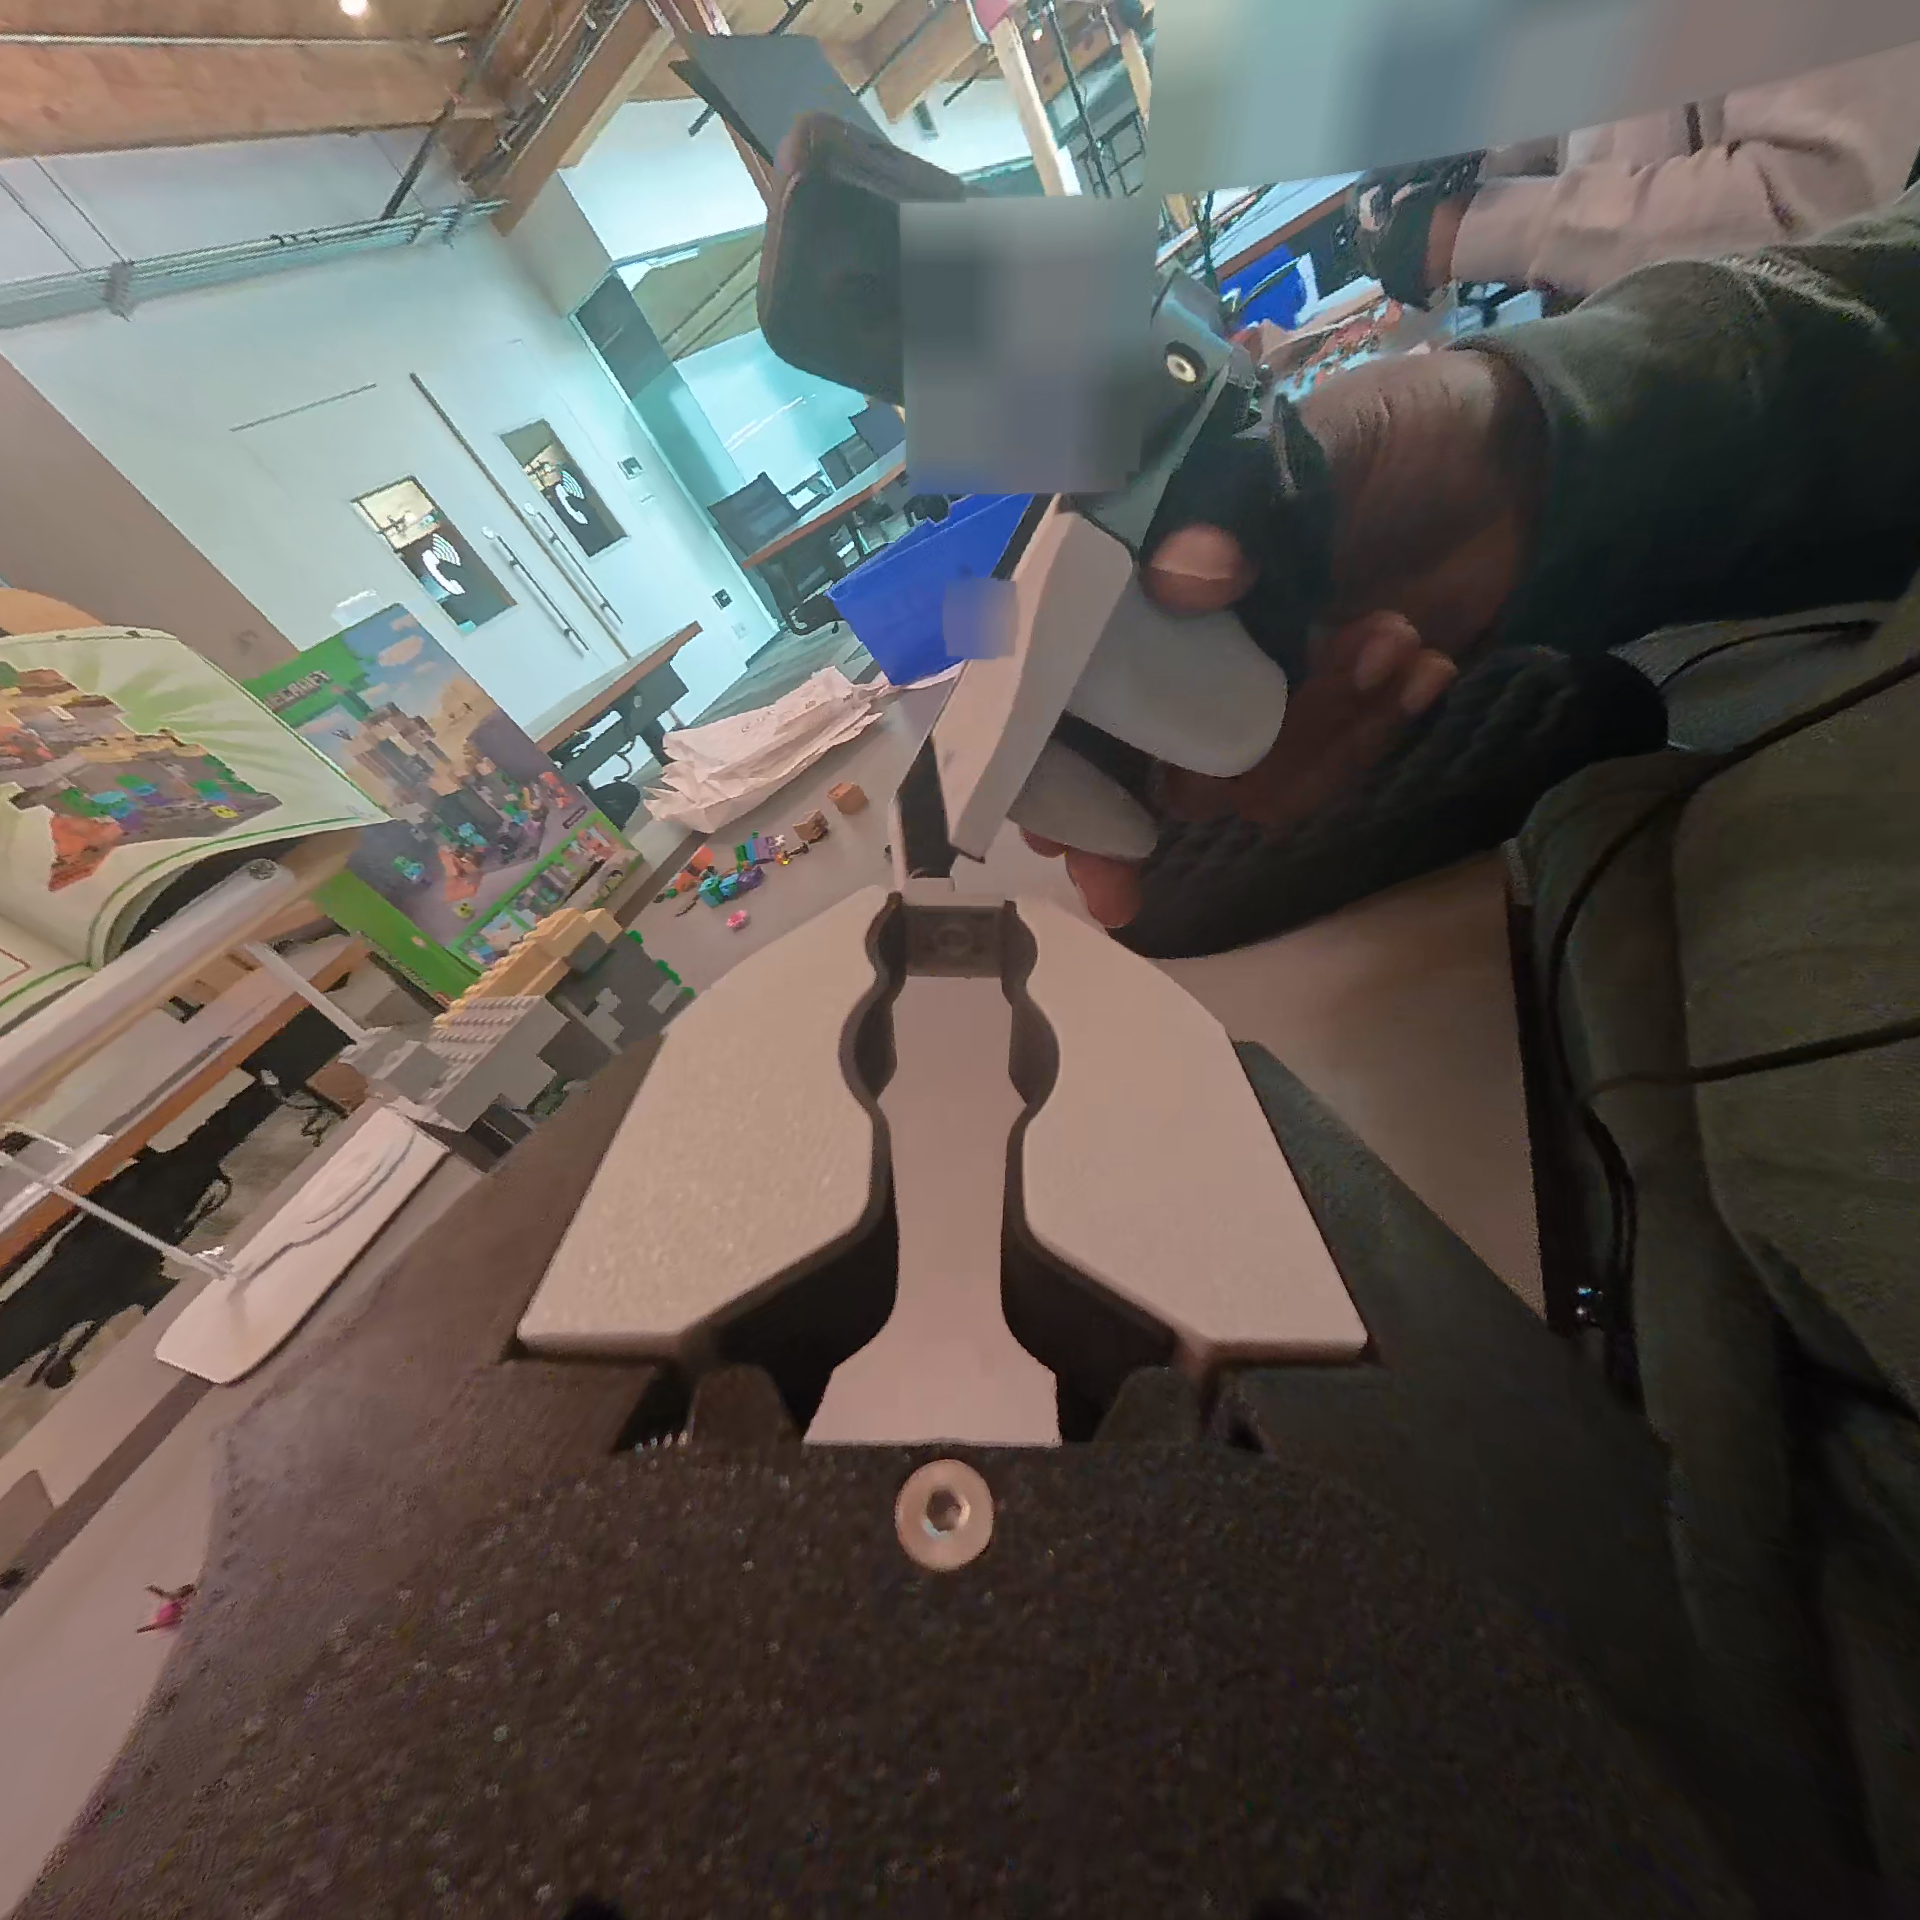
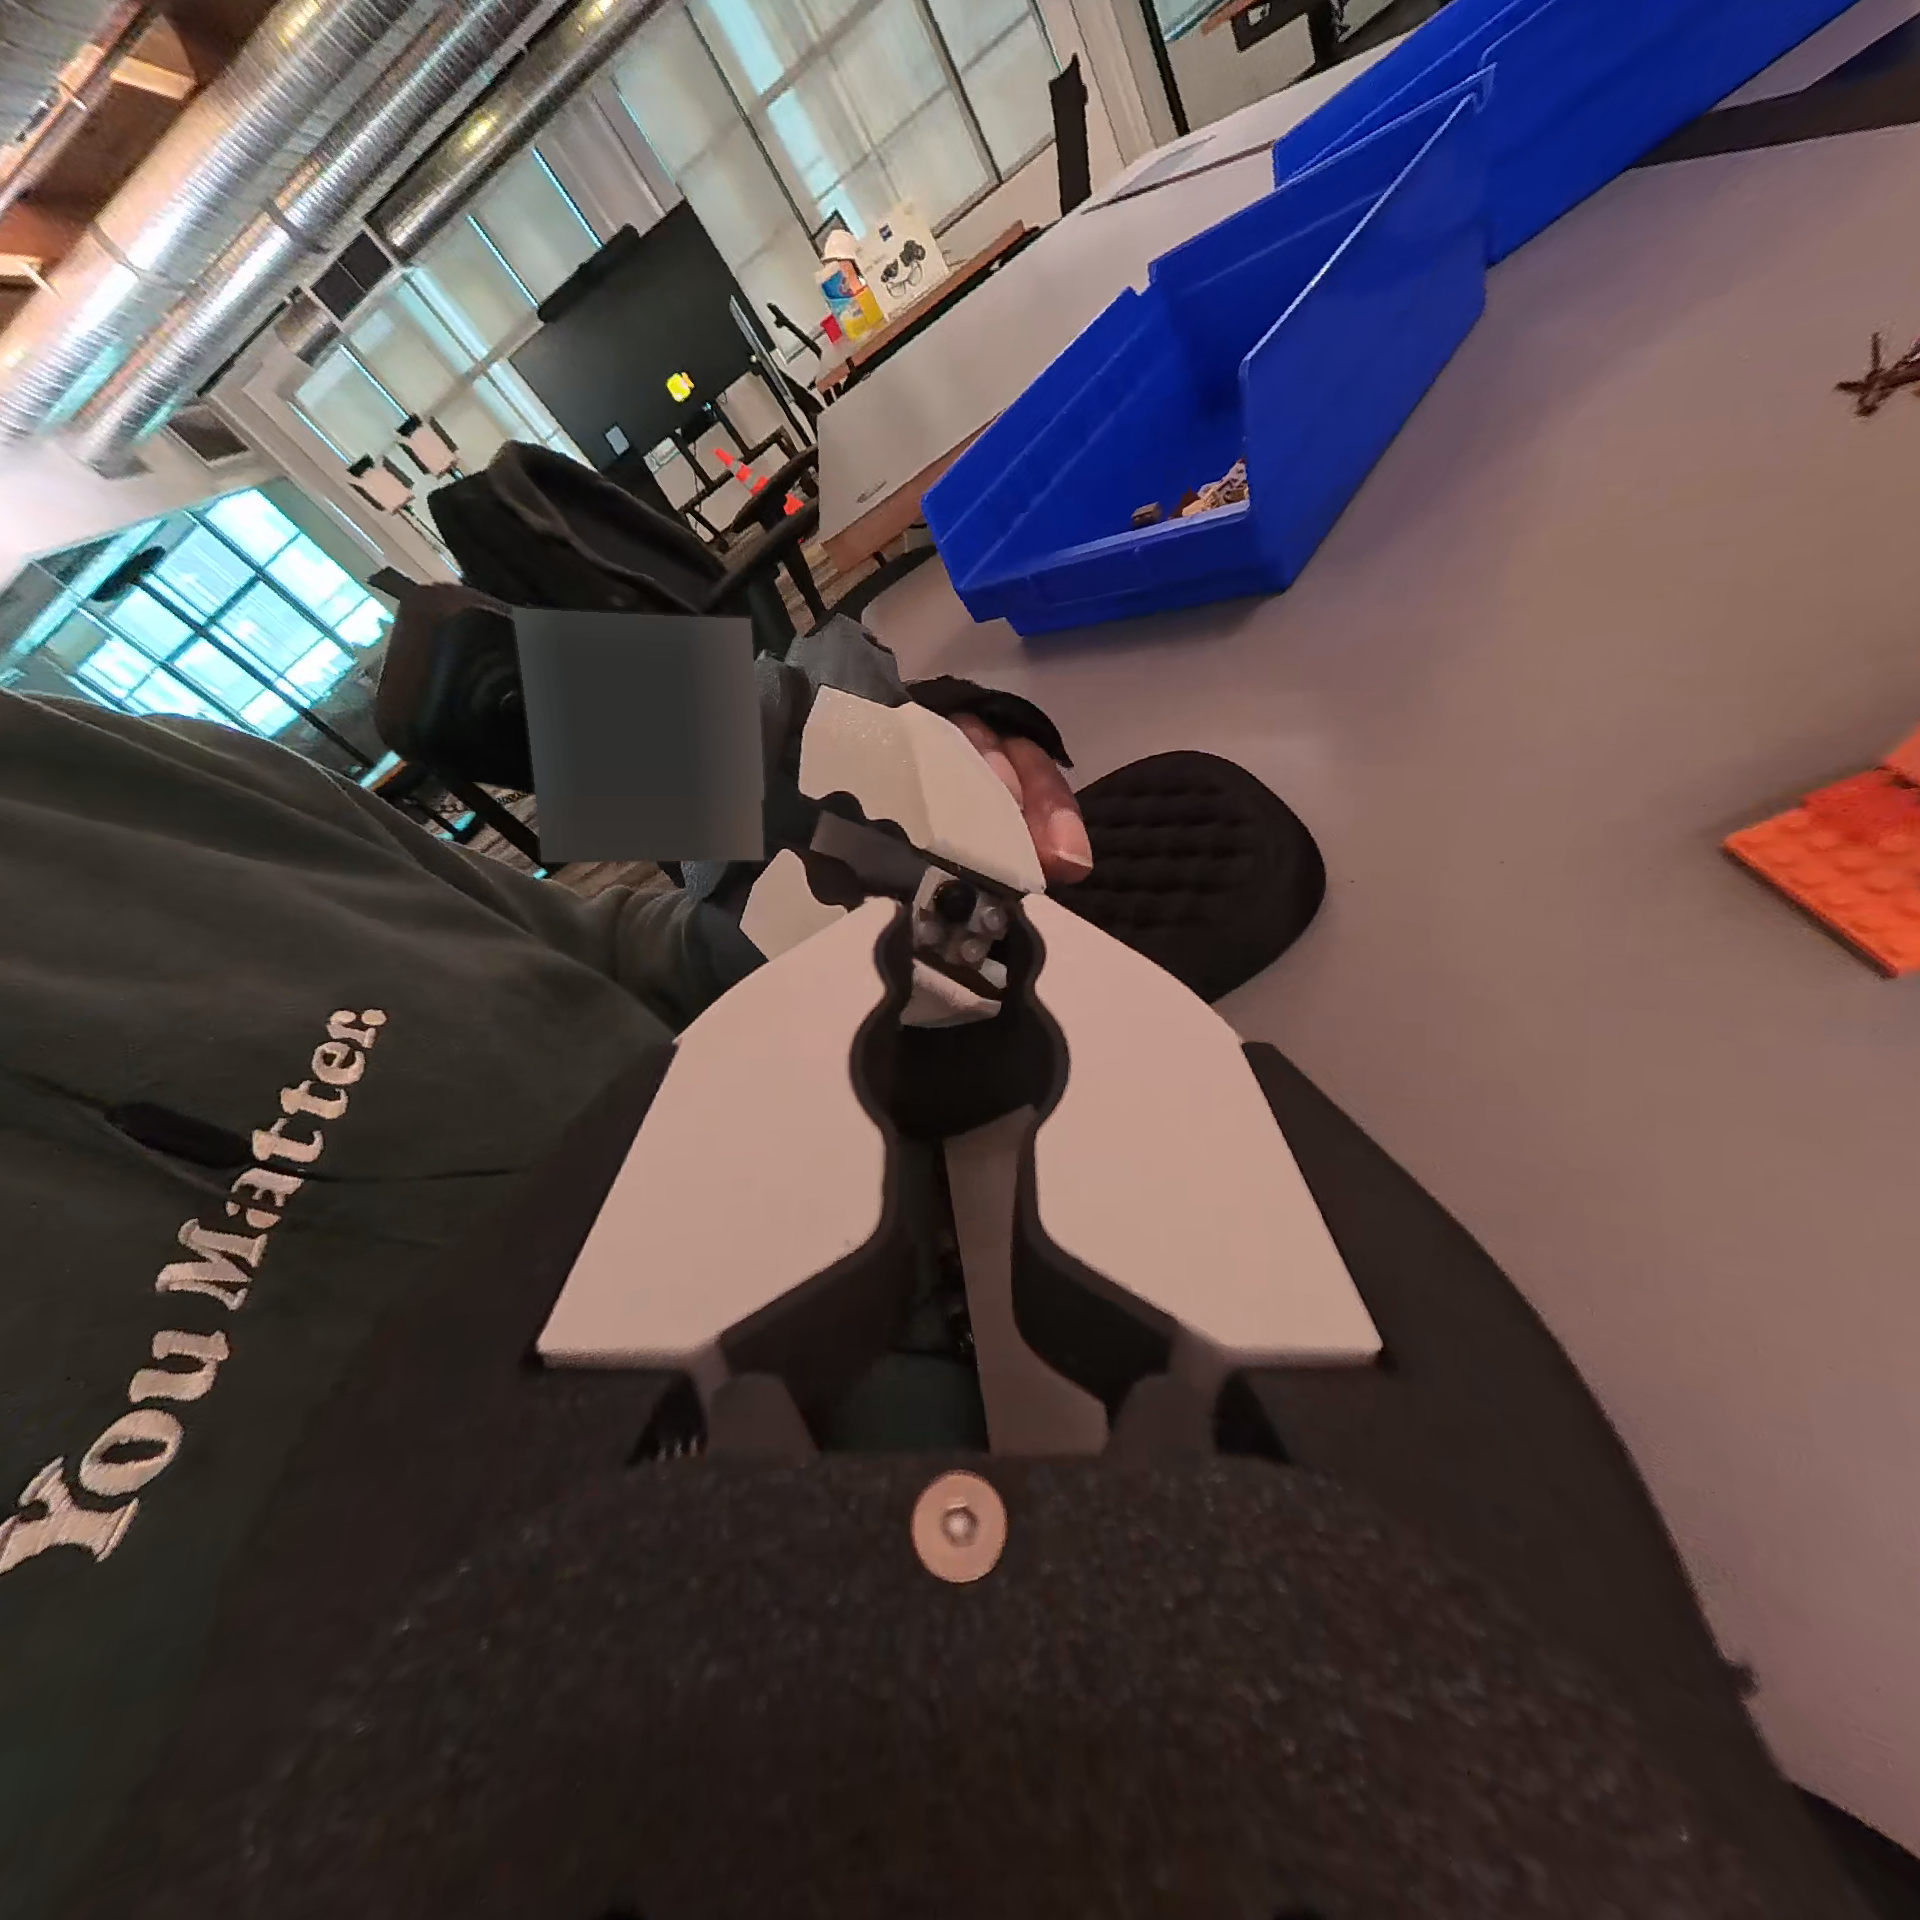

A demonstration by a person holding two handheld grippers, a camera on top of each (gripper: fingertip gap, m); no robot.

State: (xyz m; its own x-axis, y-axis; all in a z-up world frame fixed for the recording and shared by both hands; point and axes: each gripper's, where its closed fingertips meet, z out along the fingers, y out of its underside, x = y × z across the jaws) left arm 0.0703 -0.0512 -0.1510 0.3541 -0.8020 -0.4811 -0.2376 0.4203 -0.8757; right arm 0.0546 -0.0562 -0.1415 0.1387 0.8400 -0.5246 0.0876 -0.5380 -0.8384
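2 tools meet above the grey counter [image 2: 1507, 727]: the left hand-held gripper [image 1: 951, 940] is clamped on a small dark grey brick [image 1: 948, 938], and the right hand-held gripper [image 2: 961, 951], narrowed, pinches a grey studded piece [image 2: 961, 935], their tips touching.

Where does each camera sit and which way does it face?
Left wrist view: on the left gripper, facing along its fingers at a small dark brick, the right gripper and the hand holding it.
Right wrist view: on the right gripper, facing a small grey piece, the left gripper, a sweatshirt and blue bins.
Shared: both grippers, tips together.
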